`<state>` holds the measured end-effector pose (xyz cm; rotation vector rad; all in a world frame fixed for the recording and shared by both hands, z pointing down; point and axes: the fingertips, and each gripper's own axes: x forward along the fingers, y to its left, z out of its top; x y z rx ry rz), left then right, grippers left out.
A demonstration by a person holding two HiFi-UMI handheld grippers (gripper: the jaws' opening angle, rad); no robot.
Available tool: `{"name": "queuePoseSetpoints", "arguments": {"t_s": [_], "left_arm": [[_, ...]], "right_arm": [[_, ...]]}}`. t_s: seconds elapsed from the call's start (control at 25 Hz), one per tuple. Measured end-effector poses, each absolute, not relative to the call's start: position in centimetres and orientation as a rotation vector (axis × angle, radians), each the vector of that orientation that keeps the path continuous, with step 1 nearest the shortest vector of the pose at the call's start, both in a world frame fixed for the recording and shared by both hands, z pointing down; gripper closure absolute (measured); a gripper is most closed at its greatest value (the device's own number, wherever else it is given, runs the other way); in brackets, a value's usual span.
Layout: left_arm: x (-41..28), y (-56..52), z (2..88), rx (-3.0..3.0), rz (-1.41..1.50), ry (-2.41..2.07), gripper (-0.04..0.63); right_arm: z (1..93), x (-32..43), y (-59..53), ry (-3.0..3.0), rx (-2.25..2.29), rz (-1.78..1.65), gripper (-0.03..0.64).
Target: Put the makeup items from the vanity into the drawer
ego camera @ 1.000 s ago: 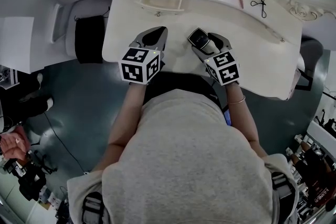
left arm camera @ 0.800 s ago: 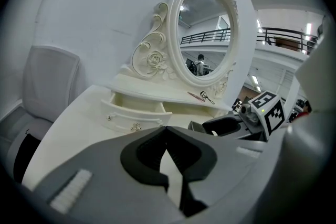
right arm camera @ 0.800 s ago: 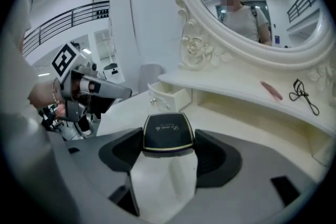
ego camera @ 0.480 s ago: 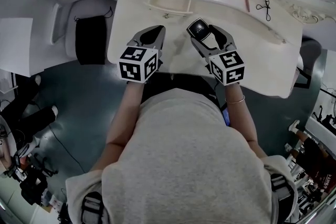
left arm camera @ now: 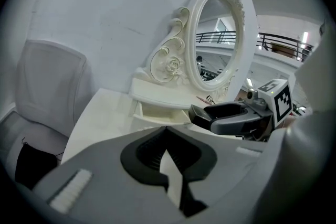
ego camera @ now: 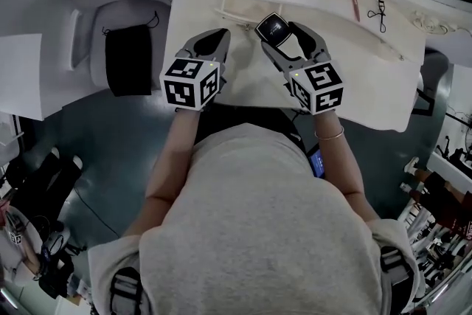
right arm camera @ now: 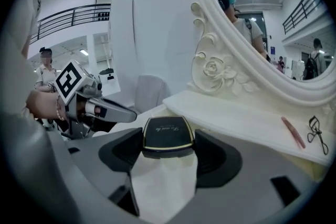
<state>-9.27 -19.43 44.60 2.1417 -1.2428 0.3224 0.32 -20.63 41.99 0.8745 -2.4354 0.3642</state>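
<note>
Right hand-held gripper clamped on a black compact, above the tabletop just beside the open drawer. Left hand-held gripper alongside, jaws closed together, nothing between them. Pink stick and eyelash curler lie farther back

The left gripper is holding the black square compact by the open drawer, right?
No: the right gripper holds the black square compact by the open white drawer; the right gripper view shows it. The left gripper is shut, empty.
</note>
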Motion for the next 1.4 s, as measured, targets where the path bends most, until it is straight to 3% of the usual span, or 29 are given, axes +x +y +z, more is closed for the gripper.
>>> {"name": "queuePoseSetpoints", "arguments": {"t_s": [0.68,1.4], "left_arm": [[-10.6,-22.2,46.0,2.206,0.282,-1.114,0.586],[-12.1,-23.9,46.8,2.224,0.256,-1.082,0.586]], "right_arm": [[43.9,-2.7,-24.1,-2.347,0.973,0.415,0.296],[45.1,-2.9,-24.7,-2.291,1.006,0.724,0.296]]}}
